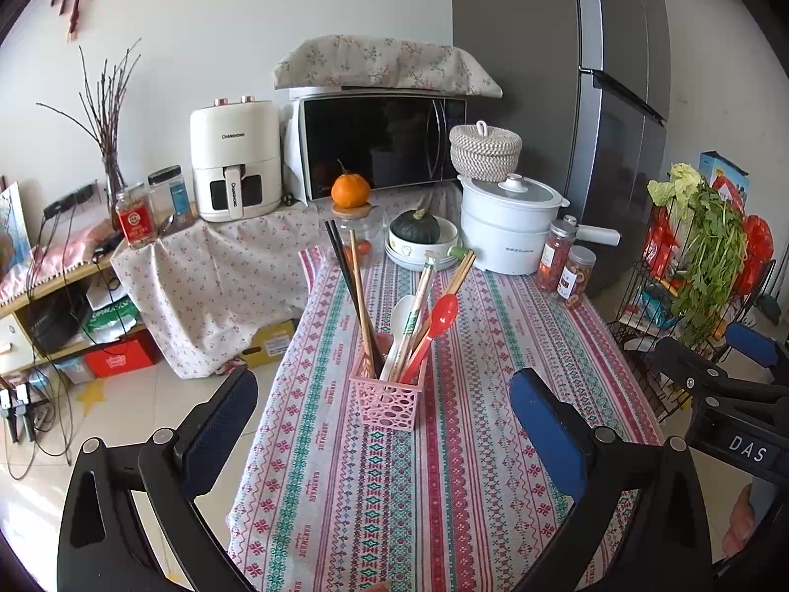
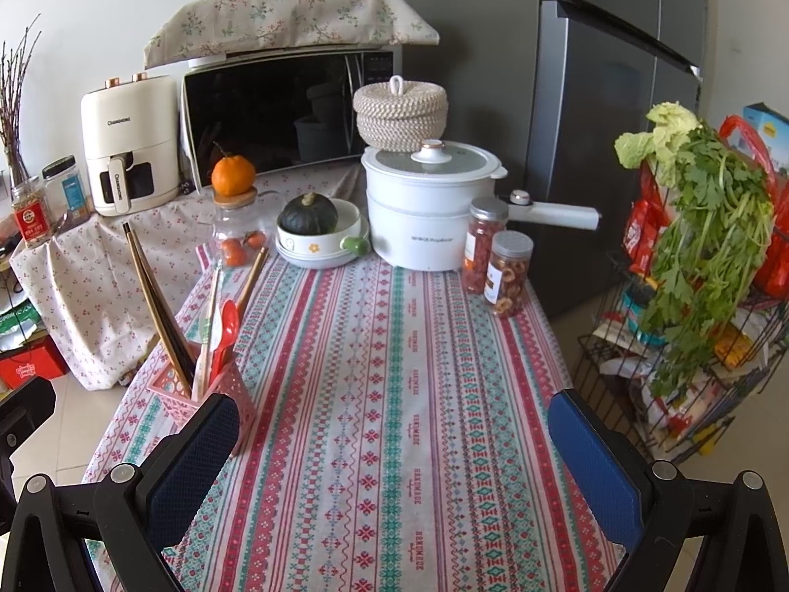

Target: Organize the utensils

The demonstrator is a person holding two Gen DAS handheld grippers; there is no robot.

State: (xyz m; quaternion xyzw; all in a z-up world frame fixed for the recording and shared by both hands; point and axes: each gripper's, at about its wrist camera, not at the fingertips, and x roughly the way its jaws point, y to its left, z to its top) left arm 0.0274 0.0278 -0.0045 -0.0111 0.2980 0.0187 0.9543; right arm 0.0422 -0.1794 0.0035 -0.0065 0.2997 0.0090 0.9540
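One pink basket [image 1: 388,397] at middle of left view, on striped cloth [image 1: 468,444]. In it: one red spoon [image 1: 434,328], one white spoon [image 1: 400,318], two black chopsticks [image 1: 345,271], a few wooden chopsticks [image 1: 362,291], count unclear. Two snack jars [image 2: 495,259] at upper right of right view, one white pot [image 2: 424,207] beside them. My left gripper [image 1: 384,419] wide apart, holds nothing, touches nothing. My right gripper [image 2: 394,439] wide apart too, holds nothing; basket sits at left by its left finger.
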